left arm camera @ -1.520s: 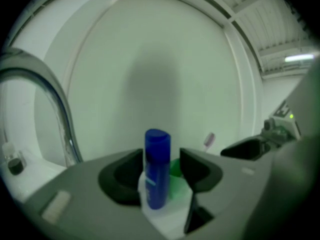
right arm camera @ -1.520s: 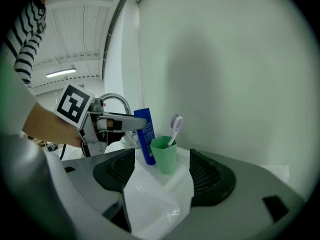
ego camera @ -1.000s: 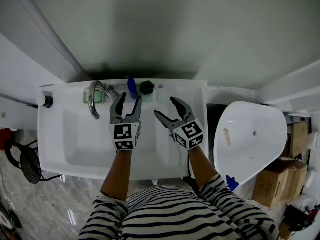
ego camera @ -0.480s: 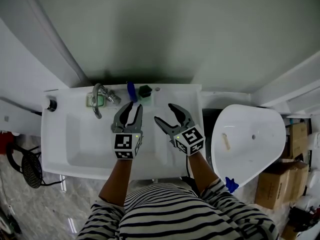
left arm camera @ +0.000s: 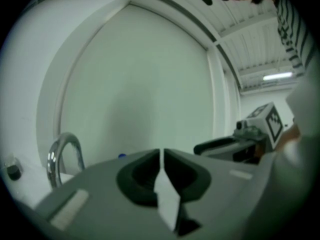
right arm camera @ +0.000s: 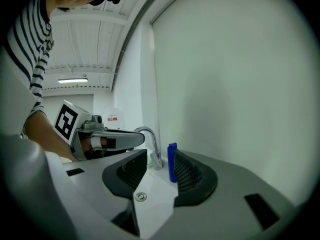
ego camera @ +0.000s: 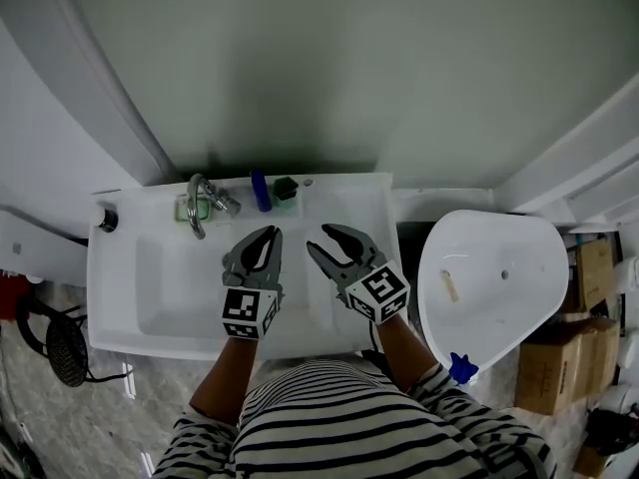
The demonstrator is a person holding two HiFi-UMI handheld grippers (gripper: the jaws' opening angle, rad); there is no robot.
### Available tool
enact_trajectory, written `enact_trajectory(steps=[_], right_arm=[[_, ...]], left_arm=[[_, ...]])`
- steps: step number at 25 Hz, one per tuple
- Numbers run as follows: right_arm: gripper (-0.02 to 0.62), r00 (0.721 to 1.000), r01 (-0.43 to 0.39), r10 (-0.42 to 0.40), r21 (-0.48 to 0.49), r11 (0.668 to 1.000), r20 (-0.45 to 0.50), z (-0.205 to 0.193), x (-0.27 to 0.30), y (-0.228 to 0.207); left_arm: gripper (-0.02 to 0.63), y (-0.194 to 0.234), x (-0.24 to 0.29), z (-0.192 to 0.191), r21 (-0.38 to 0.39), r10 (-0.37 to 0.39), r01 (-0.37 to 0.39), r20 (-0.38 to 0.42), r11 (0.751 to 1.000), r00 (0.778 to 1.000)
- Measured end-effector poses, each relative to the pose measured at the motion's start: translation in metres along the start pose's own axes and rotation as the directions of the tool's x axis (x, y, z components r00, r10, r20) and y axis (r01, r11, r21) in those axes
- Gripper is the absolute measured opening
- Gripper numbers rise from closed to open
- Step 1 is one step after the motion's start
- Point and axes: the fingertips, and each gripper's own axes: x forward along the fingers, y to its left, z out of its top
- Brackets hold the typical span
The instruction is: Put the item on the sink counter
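A blue upright item (ego camera: 260, 190) stands on the back ledge of the white sink counter (ego camera: 349, 203), beside a dark green-topped item (ego camera: 286, 188). In the right gripper view the blue item (right arm camera: 172, 162) shows beyond the jaws, apart from them. My left gripper (ego camera: 265, 236) hovers over the basin; its jaws are closing and almost touch, with nothing between them (left arm camera: 161, 159). My right gripper (ego camera: 321, 242) hovers beside it to the right, jaws closing but still apart and holding nothing (right arm camera: 159, 156).
A chrome faucet (ego camera: 200, 206) and a green soap (ego camera: 188, 209) sit at the back left of the counter. The basin drain (right arm camera: 141, 197) lies below the right jaws. A white oval fixture (ego camera: 489, 277) stands to the right, with cardboard boxes (ego camera: 554, 367) beyond it.
Both grippers have drawn back from the back ledge toward the person. The left jaws have closed from wide apart to nearly touching. The right jaws have narrowed.
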Motion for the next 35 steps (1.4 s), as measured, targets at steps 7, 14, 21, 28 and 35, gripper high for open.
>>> enact_trajectory(steps=[7,14,21,28,35], right_arm=[[0.038,1.000,-0.004,0.004,0.007,1.000,0.026,0.016,-0.023,0.016],[0.025,0.999,-0.013,0.012,0.009,1.000,0.044,0.027,-0.038,0.033],[0.021,0.998,-0.028,0.028,0.006,1.000,0.058,0.032,-0.056,0.052],[0.014,0.999,-0.036,0.035,0.008,0.999,0.038,0.023,-0.066,0.067],[0.008,0.998,-0.048,0.049,-0.014,0.999,0.045,0.026,-0.063,0.075]], left_arm=[[0.008,-0.019,-0.024,0.010,0.007,-0.074,0.074,0.024,0.997,0.997],[0.008,-0.037,-0.047,0.009,0.011,-0.147,0.147,0.008,0.989,0.989],[0.008,-0.047,-0.081,-0.002,0.047,-0.214,0.215,-0.021,0.975,0.977],[0.008,-0.051,-0.098,-0.012,0.019,-0.236,0.236,-0.030,0.972,0.971],[0.008,-0.060,-0.100,-0.013,-0.015,-0.256,0.256,-0.010,0.967,0.967]])
